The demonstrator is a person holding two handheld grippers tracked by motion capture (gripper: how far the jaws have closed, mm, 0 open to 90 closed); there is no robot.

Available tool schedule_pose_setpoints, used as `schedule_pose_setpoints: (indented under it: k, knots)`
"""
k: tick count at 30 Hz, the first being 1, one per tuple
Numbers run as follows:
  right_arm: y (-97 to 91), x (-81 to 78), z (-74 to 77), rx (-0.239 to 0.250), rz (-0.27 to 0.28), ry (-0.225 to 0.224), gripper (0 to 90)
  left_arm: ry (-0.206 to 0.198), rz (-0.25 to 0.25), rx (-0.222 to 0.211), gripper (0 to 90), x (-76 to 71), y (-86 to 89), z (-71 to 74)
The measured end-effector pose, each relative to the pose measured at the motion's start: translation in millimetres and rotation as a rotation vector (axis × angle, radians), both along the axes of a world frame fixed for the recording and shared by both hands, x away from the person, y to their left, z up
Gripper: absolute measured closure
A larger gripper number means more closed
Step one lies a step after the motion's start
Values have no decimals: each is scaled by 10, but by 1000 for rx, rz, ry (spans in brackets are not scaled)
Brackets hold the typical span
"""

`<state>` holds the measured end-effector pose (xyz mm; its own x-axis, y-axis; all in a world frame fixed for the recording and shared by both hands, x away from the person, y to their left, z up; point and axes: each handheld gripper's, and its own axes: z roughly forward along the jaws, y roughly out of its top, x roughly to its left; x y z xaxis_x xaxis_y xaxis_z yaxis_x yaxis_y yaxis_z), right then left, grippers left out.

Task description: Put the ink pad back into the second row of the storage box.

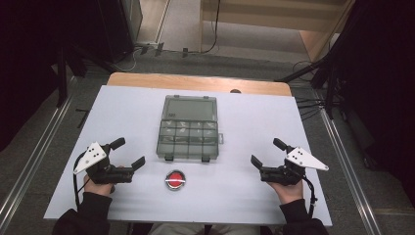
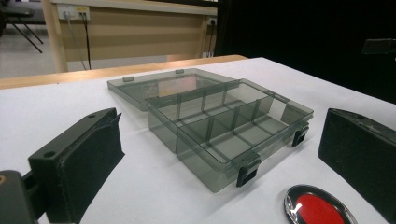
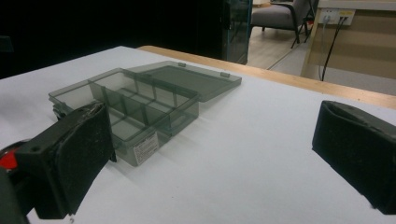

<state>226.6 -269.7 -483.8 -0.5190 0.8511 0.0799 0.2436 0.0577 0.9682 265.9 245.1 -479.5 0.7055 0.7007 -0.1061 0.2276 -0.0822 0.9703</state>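
With its lid flung back, compartment box (image 1: pixel 188 138), every cell bare.

Open smoky compartment box (image 1: pixel 188 131), lid flat; red round disc (image 1: pixel 175 179), possibly button.

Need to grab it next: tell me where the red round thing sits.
In the high view the red disc lies on the white table, just in front of the open organiser box.

The white table (image 1: pixel 244 196) carries an open compartment box (image 1: pixel 188 134) and a red button (image 1: pixel 175 179).
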Motion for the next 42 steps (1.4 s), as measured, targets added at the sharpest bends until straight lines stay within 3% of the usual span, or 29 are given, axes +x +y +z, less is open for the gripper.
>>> schedule_pose_setpoints:
  k: [28, 42]
  knots:
    - [227, 16, -106, -82, 113, 101, 0, 6, -8, 0, 0, -5, 2, 0]
    - [431, 51, -167, -135, 184, 148, 0, 7, -9, 8, 0, -3, -2, -3]
